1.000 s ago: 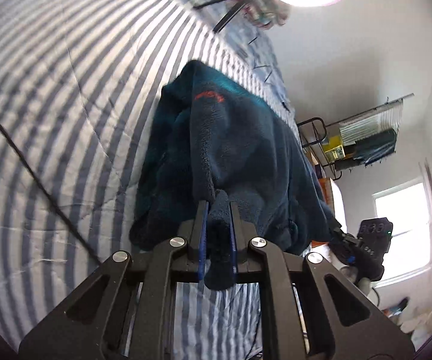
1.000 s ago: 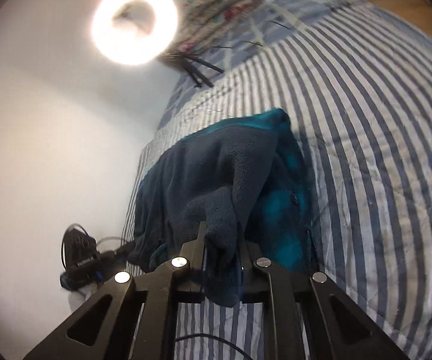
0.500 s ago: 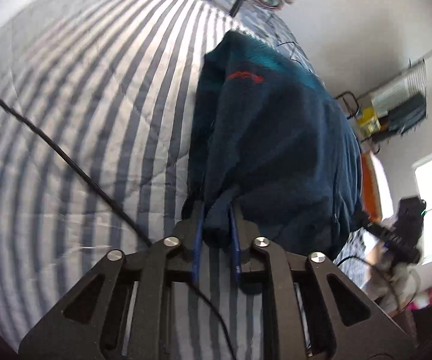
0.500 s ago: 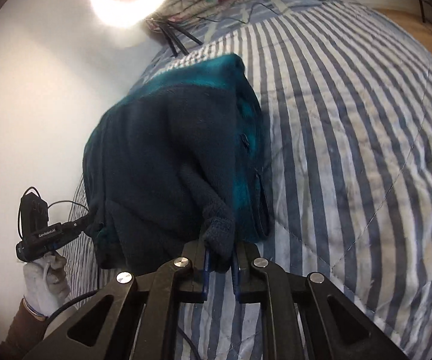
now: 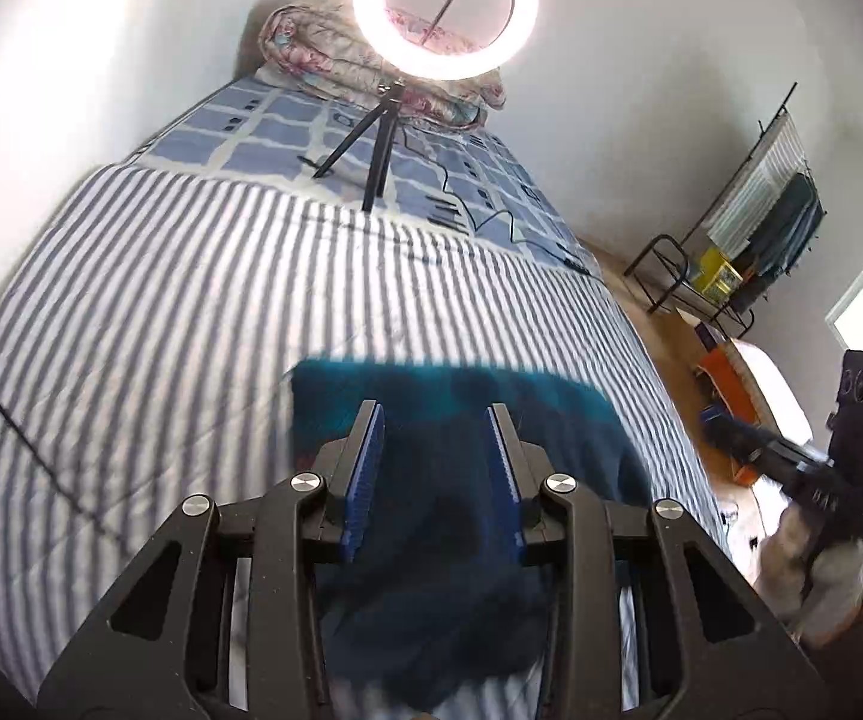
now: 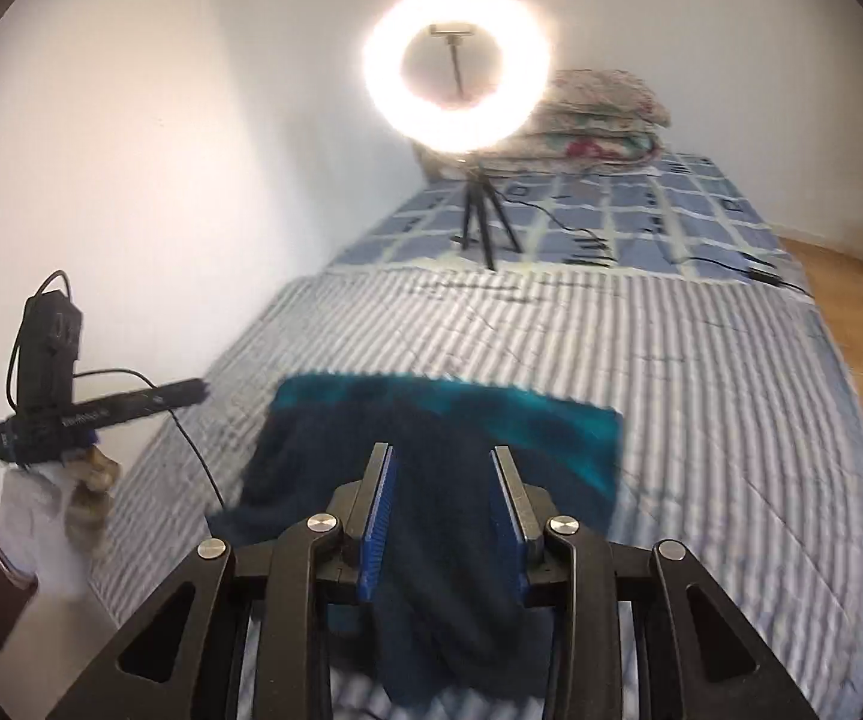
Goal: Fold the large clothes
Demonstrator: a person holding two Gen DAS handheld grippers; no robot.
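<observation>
While both claws hang over the near edge of the bed, the left claw (image 5: 434, 468) and the right claw (image 6: 443, 507) have just been opening and stand part-open, clear of the cloth. The teal fleece (image 6: 449, 420) lies folded directly beneath and ahead, long axis left to right on the striped quilt (image 5: 191, 300), equally near both; the ring light (image 5: 444, 9) stands far.

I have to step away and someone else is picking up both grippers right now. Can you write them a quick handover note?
Left gripper: jaws have just been opening, nothing pinched.
Right gripper: the same, fleece released.
Teal fleece: lies on the striped bedspread below both grippers, near the bed's foot end, as a folded bundle.
Done: fold laid down and let go.
Left: check the edges, probably one more fold or tidy.
</observation>
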